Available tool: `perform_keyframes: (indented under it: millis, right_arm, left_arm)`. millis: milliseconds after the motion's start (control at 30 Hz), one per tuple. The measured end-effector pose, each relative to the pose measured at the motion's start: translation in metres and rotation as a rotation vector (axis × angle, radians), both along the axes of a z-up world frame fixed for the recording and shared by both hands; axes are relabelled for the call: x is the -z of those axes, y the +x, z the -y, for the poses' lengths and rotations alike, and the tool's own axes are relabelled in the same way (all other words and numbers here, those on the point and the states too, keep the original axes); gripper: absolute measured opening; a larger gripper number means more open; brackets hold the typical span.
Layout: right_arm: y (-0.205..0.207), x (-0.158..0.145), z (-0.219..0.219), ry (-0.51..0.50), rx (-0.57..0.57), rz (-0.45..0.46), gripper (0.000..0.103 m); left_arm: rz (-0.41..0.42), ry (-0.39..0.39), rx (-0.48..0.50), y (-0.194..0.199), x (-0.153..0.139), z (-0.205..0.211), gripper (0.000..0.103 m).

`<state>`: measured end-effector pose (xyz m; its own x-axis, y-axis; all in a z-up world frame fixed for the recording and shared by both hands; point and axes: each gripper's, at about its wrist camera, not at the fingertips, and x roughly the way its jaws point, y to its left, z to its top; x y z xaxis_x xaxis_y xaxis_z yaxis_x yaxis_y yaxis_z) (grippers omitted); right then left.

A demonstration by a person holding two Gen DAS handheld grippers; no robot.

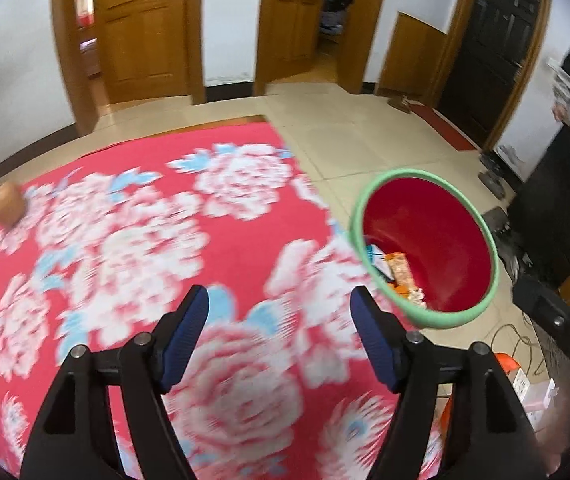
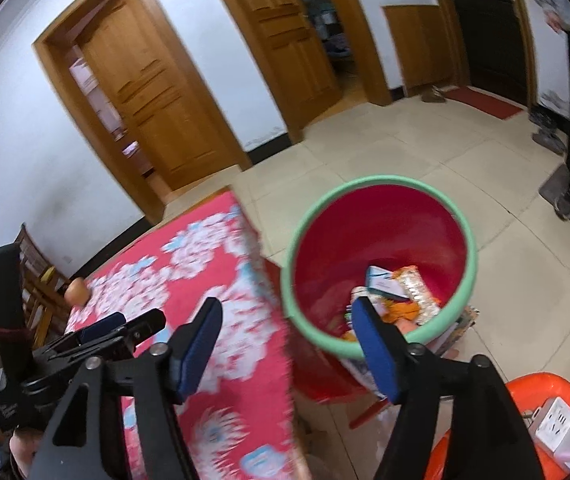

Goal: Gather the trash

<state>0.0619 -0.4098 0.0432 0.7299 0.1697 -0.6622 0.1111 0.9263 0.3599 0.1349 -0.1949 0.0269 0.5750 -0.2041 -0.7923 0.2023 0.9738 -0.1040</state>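
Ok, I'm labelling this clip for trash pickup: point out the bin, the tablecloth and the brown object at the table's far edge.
bin [image 2: 469, 236]: right wrist view, on its green rim.
tablecloth [image 1: 241, 248]: left wrist view, on bare red cloth mid-table.
brown object [image 1: 6, 203]: left wrist view, on its rounded side.

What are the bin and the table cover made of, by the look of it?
Bin: most likely moulded plastic, red inside with a green rim; smooth wall with a soft sheen.
Table cover: seems printed cloth, red with white and blue flowers; matte, and it drapes over the table edge in the right wrist view. Motion blur hides any weave.
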Motion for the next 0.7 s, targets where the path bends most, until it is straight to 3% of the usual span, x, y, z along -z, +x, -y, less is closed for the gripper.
perform_keyframes:
  millis: [233,400,500,700]
  right_arm:
    - [-0.017,-0.018,-0.055,0.057,-0.123,0.006,0.080]
    - [-0.034,-0.025,-0.089,0.042,-0.160,0.025,0.086]
    - [-0.043,-0.026,-0.108,0.030,-0.170,0.026,0.091]
    - [-0.061,-0.024,-0.139,0.012,-0.194,0.034,0.092]
  left_arm:
    - [0.013,0.008,-0.113,-0.029,-0.007,-0.076,0.075]
    - [0.029,-0.005,-0.174,-0.056,-0.011,-0.121,0.075]
    - [0.045,-0.006,-0.202,-0.072,-0.014,-0.139,0.081]
    - [0.074,0.002,-0.239,-0.103,-0.016,-0.163,0.085]
